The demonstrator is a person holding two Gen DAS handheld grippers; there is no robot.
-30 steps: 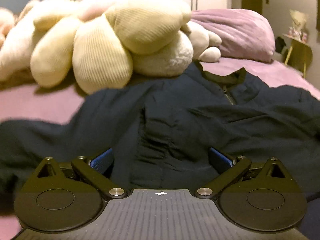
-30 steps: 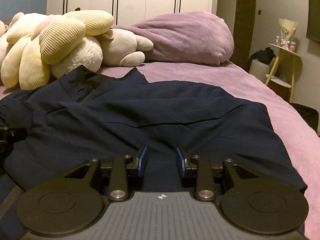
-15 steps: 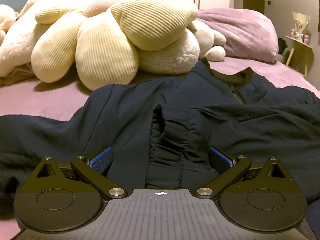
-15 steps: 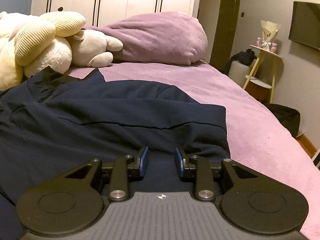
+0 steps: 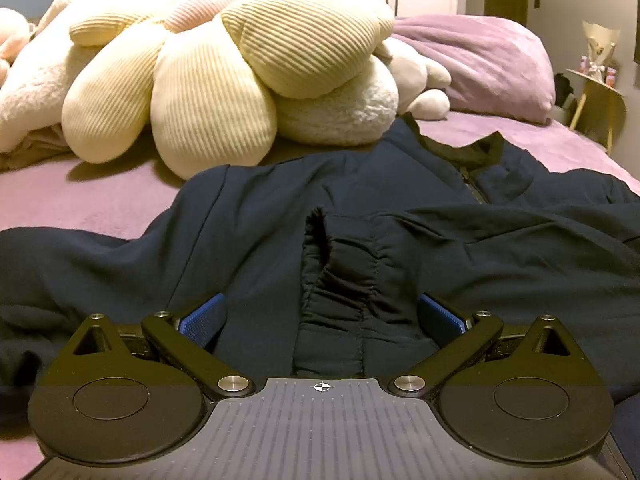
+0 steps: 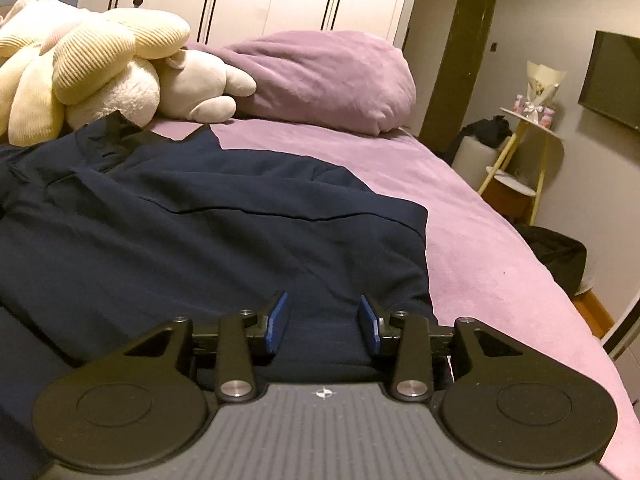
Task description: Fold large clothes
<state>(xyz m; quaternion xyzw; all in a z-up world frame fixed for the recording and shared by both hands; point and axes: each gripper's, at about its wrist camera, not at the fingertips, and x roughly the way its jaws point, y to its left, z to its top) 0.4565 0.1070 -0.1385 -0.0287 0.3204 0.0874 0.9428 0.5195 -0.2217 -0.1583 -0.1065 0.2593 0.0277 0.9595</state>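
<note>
A large dark navy jacket (image 5: 280, 224) lies spread on the purple bed, its collar and zip (image 5: 472, 168) at the far end; it also shows in the right wrist view (image 6: 200, 232). A sleeve with a gathered elastic cuff (image 5: 344, 280) lies folded across its front. My left gripper (image 5: 320, 314) is wide open, its jaws on either side of the cuff, just above the cloth. My right gripper (image 6: 323, 322) is partly open over the jacket's near right edge, holding nothing.
A pile of cream and white plush toys (image 5: 224, 76) sits at the head of the bed beside a purple pillow (image 6: 320, 76). Bare purple bedsheet (image 6: 472, 240) extends right of the jacket. A yellow side table (image 6: 528, 148) and dark bag (image 6: 556, 252) stand beyond the bed.
The right gripper has swung right towards the jacket's right edge and its jaws have opened a little wider. The left view has steadied over the cuff, with the jaws open throughout.
</note>
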